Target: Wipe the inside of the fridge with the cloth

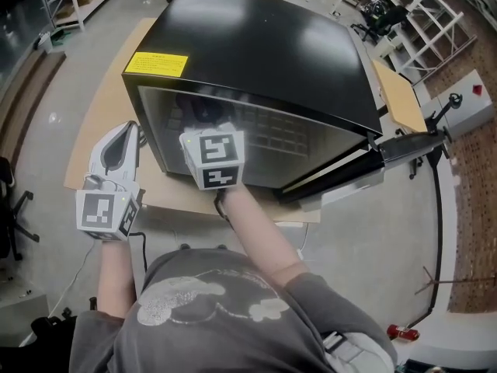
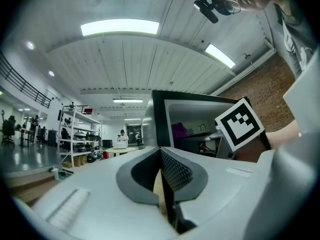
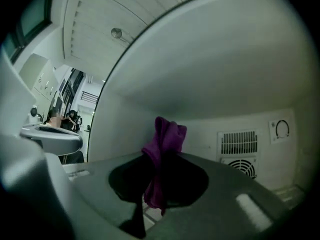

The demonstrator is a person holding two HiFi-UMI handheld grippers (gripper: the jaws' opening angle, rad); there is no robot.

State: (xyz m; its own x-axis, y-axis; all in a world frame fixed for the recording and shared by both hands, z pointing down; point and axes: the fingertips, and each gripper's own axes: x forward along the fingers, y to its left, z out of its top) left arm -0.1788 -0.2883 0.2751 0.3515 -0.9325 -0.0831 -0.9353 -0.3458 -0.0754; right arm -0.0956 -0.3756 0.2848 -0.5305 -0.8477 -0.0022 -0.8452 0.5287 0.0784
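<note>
Now right arm [image 1: 260, 228] outstretched, right gripper [image 3: 159, 181] inside fridge [image 1: 256, 45] — clamping purple cloth [image 3: 165, 136], left gripper [image 2: 161, 171] outside, jaws together.

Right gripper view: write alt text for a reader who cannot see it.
The right gripper is shut on a purple cloth, which bunches up above its tips, inside the fridge. Beyond it stands the pale back wall, with a slatted vent above a round fan grille at the right.
</note>
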